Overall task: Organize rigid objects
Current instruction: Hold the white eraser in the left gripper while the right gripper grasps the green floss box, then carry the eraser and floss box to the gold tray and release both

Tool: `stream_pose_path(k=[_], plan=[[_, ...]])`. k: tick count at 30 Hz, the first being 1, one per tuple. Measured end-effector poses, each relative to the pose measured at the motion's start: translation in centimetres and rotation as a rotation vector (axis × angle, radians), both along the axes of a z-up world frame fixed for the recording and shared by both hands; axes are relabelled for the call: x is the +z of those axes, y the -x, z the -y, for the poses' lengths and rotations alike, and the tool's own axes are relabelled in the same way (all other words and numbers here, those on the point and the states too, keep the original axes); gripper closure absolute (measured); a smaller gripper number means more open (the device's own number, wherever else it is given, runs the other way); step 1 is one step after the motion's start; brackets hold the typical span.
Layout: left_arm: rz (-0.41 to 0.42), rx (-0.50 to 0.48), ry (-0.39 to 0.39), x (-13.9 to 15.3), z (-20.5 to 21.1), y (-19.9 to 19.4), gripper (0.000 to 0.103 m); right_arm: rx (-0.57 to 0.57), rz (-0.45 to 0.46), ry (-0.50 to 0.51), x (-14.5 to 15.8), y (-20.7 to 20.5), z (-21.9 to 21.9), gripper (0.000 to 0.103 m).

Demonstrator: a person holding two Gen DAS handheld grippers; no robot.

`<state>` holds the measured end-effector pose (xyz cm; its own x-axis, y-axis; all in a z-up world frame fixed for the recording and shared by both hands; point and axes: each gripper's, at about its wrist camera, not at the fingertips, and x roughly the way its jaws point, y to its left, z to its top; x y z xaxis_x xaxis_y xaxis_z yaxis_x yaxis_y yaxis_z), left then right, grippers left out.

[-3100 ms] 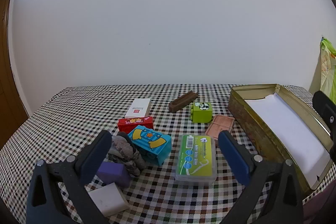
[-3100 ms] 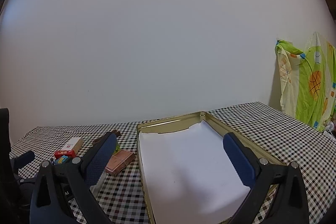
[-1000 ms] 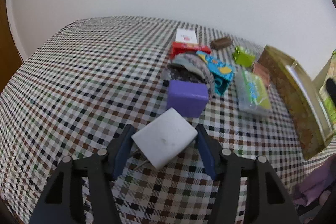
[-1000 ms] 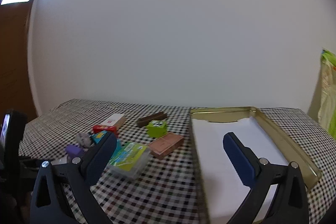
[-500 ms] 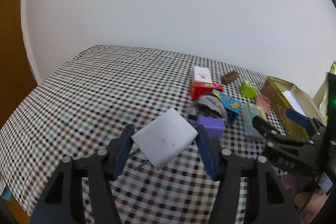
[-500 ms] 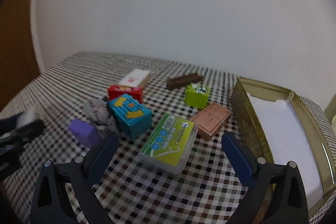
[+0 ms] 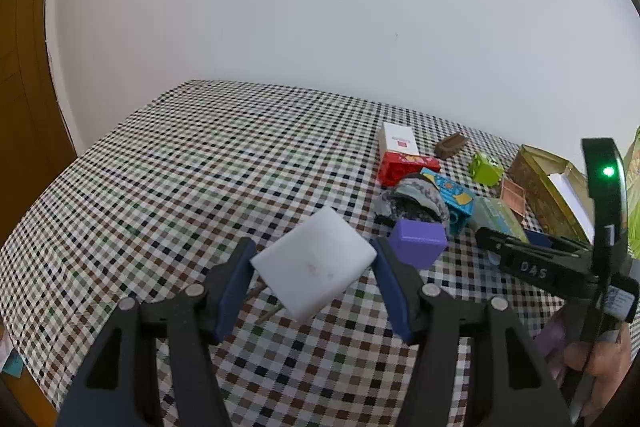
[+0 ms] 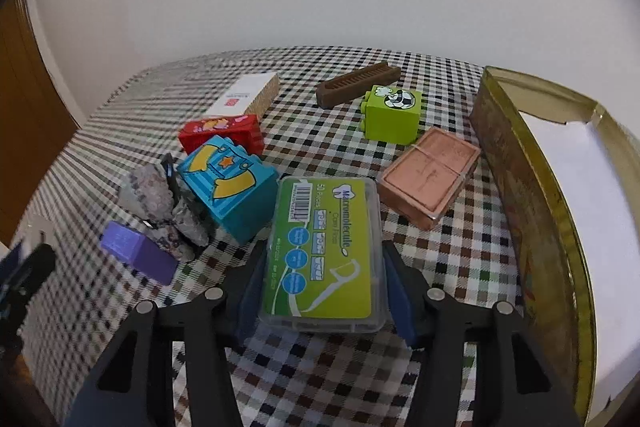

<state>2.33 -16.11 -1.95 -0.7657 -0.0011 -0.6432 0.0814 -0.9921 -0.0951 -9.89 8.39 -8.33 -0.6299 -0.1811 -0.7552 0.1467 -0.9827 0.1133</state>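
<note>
My left gripper (image 7: pixel 314 273) is shut on a white block (image 7: pixel 314 265) and holds it above the checkered table (image 7: pixel 192 163). My right gripper (image 8: pixel 322 287) is closed around the near end of a green floss box (image 8: pixel 322 251) that lies on the cloth. The right gripper also shows in the left wrist view (image 7: pixel 532 259), at the floss box (image 7: pixel 500 217). The gold tin (image 8: pixel 532 195), lined with white paper, stands open at the right.
On the cloth lie a purple block (image 8: pixel 138 253), a grey stone (image 8: pixel 160 203), a blue box (image 8: pixel 230 183), a red box (image 8: pixel 222 133), a white box (image 8: pixel 244 95), a brown comb (image 8: pixel 358 85), a green cube (image 8: pixel 392 117) and a pink case (image 8: pixel 430 177).
My left gripper has lifted the white block off the table and drawn back. My right gripper has swung left from the tin, dropped, and closed around the floss box.
</note>
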Motion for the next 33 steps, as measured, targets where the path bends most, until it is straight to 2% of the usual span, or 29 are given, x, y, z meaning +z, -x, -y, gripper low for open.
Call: stream_pose_path(k=[9, 14, 17, 22, 28, 33], plan=[[-0.019, -0.037, 0.021, 0.8, -3.4, 0.1, 0.044, 0.071, -0.245, 0.197, 3.7, -6.3, -3.8, 0.047], [-0.059, -0.107, 0.052, 2.2, -7.3, 0.3, 0.044, 0.020, -0.441, 0.172, 6.9, -10.6, -7.2, 0.046], [-0.091, -0.156, 0.057, 3.0, -9.9, 0.5, 0.044, -0.063, -0.505, 0.117, 8.0, -12.4, -10.4, 0.046], [-0.134, -0.256, 0.050, 4.4, -14.7, 1.1, 0.044, -0.176, -0.523, 0.042, 8.6, -13.3, -15.5, 0.046], [-0.156, -0.377, 0.016, 4.8, -20.9, 1.6, 0.044, -0.281, -0.472, -0.046, 7.9, -12.8, -20.6, 0.046], [-0.125, -0.462, 0.029, 3.9, -26.0, 2.4, 0.044, -0.314, -0.423, -0.029, 6.4, -10.9, -21.9, 0.046]])
